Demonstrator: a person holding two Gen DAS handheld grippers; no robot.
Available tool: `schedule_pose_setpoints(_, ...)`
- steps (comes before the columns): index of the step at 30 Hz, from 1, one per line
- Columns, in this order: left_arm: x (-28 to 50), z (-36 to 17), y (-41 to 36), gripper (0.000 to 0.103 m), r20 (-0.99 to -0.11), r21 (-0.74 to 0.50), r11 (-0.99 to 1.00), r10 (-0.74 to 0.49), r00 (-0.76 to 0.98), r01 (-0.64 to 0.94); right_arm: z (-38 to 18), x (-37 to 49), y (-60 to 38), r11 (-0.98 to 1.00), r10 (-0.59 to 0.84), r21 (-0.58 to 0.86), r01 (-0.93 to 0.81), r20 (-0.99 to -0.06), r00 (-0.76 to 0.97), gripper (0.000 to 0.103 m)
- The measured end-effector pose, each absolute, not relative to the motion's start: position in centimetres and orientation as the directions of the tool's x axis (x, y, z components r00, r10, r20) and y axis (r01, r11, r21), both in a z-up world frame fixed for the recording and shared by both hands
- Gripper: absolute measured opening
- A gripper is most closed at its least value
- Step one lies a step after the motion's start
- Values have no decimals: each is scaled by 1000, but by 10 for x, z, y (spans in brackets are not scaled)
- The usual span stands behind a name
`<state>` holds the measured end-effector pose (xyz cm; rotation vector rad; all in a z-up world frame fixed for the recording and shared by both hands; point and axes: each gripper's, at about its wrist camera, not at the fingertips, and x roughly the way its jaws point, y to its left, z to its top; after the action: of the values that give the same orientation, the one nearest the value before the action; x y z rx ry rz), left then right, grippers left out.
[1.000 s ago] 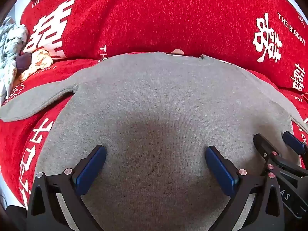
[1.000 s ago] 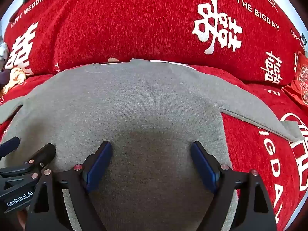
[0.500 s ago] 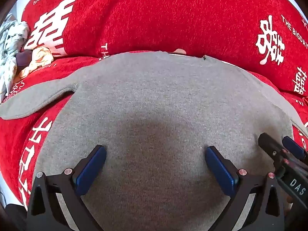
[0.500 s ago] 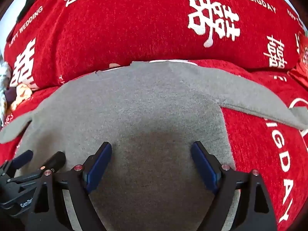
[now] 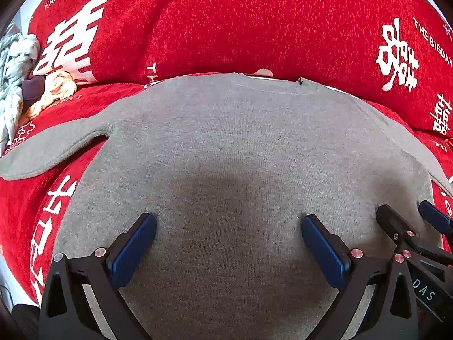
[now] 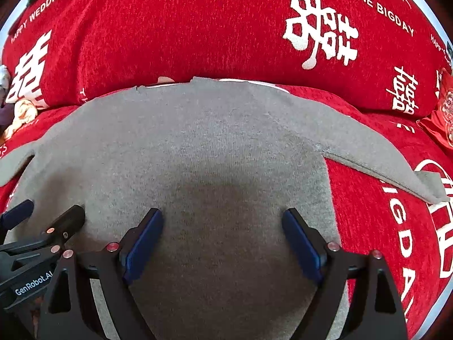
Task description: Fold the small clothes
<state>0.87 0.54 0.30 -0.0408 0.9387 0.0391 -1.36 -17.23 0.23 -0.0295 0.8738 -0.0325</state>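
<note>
The grey knitted top is laid flat on the red printed cover, with its neckline at the far edge and its hem towards the cameras. One sleeve is spread out to the left in the left wrist view; the other sleeve is spread out to the right in the right wrist view, its cuff turned up slightly. A heap of other small clothes is seen at the far left, well apart from the top.

The left gripper is held over the lower body of the garment with its jaws spread wide and nothing pinched between the blue pads. The right gripper is held just beside it in the same manner, jaws wide apart and empty. Whether the fingertips touch the knit cannot be told.

No fold appears to have been made yet; the step in hand is judged to be the first grasp.

For that step to be done well, the following is advised:

1. Each gripper is brought to an edge of the garment, not to the middle of the body, where only a bunch of fabric would be taken.
2. Both layers of knit are taken between the pads before the jaws are closed.
3. The red cover beneath is kept out of the grip.
4. The sleeves are folded inwards first, so that a straight-sided body remains.
5. The two grippers are kept clear of each other, since they stand close together.
</note>
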Motion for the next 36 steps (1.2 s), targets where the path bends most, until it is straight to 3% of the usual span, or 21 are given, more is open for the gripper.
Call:
schedule_pose_setpoints(10,8,6,2,103,-817,12,999,39,576,-50,1,-13,-171,998,-53,-56,14,-771,635,90)
schedule_pose_setpoints(15,13,23,8,103,-828,17,997,58,558,-79,9,-11,-168,991,-109,-136,0,-790,604,90)
schedule_pose_setpoints(21,23,40,5,103,-843,-3,996,43,537,-84,29,-10,-181,995,-86,-102,10,-779,621,90)
schedule_pose_setpoints(30,36,52,-43,103,-866,-39,999,-20,499,-26,48,-9,-236,985,-168,-112,128,-755,633,90)
schedule_pose_setpoints(36,40,53,-87,103,-871,5,999,-15,490,38,53,-12,-270,972,-234,-158,176,-742,628,90)
